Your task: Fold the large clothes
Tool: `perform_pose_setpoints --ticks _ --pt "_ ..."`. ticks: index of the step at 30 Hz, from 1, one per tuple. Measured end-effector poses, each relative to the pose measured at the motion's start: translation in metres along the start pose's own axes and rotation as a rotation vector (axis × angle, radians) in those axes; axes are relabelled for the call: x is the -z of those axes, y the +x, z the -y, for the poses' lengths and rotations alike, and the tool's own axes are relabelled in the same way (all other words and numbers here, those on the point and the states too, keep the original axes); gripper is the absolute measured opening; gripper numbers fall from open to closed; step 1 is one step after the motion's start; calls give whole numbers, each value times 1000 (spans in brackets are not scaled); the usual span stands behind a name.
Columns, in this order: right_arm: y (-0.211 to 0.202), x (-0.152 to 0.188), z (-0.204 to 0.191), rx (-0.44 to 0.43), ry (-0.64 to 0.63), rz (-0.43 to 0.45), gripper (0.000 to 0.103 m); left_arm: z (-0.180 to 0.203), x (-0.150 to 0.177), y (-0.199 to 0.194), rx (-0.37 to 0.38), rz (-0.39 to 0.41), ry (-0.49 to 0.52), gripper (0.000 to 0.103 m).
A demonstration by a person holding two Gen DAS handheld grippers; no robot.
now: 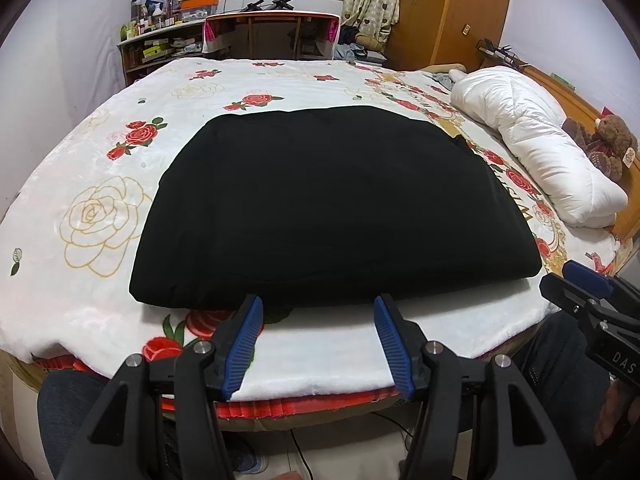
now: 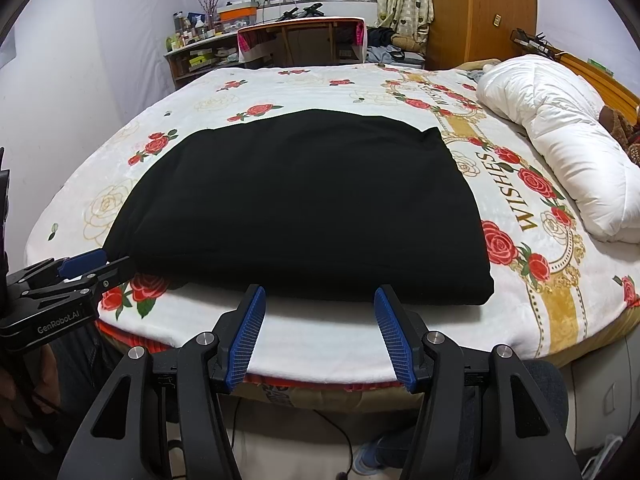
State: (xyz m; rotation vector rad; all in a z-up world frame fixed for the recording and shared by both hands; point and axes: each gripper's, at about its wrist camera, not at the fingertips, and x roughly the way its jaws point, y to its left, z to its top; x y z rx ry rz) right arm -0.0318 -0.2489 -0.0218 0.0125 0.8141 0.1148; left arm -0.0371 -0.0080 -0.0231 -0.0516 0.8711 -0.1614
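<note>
A black garment [image 1: 320, 208] lies folded into a flat rectangle on the rose-print bed cover [image 1: 100, 208]; it also shows in the right wrist view [image 2: 304, 208]. My left gripper [image 1: 318, 304] is open and empty, its blue pads just short of the garment's near edge. My right gripper [image 2: 318, 294] is open and empty, also just short of the near edge. The right gripper shows at the right in the left wrist view [image 1: 576, 284]. The left gripper shows at the left in the right wrist view [image 2: 96, 264].
A white rolled duvet [image 1: 532, 148] lies along the right side of the bed, with a teddy bear [image 1: 612, 144] beside it. A desk [image 1: 272, 28], shelves [image 1: 160, 48] and a wooden wardrobe [image 1: 448, 8] stand beyond the bed. The bed's front edge is just below both grippers.
</note>
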Motion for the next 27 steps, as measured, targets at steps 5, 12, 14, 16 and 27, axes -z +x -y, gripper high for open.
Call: perform_pose_setpoints --ticks 5,12,14,16,27 --pt "1 0 0 1 -1 -1 57 0 0 1 3 -8 -1 60" --pt "0 1 1 2 -1 -3 57 2 0 3 11 -21 2 60" --pt "1 1 -1 3 -1 -5 57 2 0 4 14 -25 1 60" --pt "1 1 0 4 -2 -8 57 2 -1 5 12 -27 2 60" --pt "2 1 1 7 -6 -9 57 3 -1 6 7 -12 -3 60"
